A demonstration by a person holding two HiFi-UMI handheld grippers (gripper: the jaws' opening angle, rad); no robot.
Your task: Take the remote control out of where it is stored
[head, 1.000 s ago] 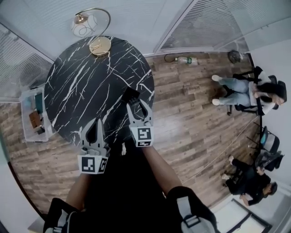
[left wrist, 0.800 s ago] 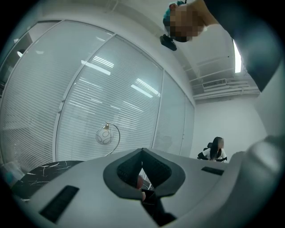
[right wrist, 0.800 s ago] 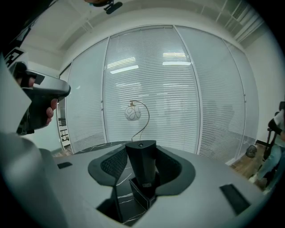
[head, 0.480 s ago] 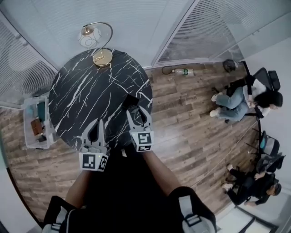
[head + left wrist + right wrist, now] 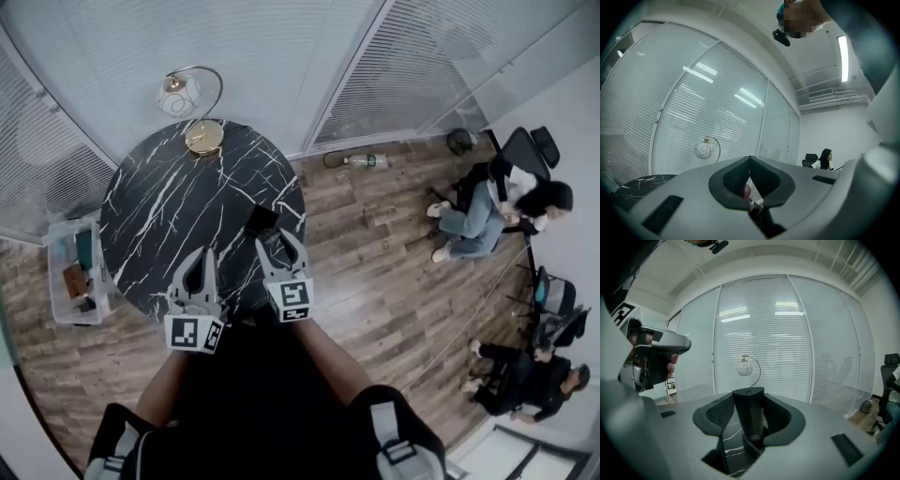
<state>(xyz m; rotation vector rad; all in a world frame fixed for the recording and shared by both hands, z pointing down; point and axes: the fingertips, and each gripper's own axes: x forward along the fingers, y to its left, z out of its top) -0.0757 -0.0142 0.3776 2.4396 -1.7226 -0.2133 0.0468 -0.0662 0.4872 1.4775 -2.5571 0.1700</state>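
Observation:
The black remote control (image 5: 260, 219) sticks out of my right gripper (image 5: 275, 234) over the near right part of the round black marble table (image 5: 159, 202). In the right gripper view the remote control (image 5: 750, 420) stands upright between the two dark pads, and the right gripper (image 5: 749, 399) is shut on it. My left gripper (image 5: 200, 255) hovers beside it to the left, over the table's near edge. Its jaws meet at the tip with nothing between them, as the left gripper (image 5: 750, 161) shows in its own view.
A globe lamp (image 5: 183, 98) on a brass base stands at the table's far edge. A clear plastic box (image 5: 73, 272) with small items sits on the wood floor left of the table. People sit on chairs (image 5: 487, 202) at the right, and a bottle (image 5: 361, 161) lies by the glass wall.
Both grippers have lifted away from the table, the right one still carrying the remote control. The head view has pulled back, so the table looks smaller.

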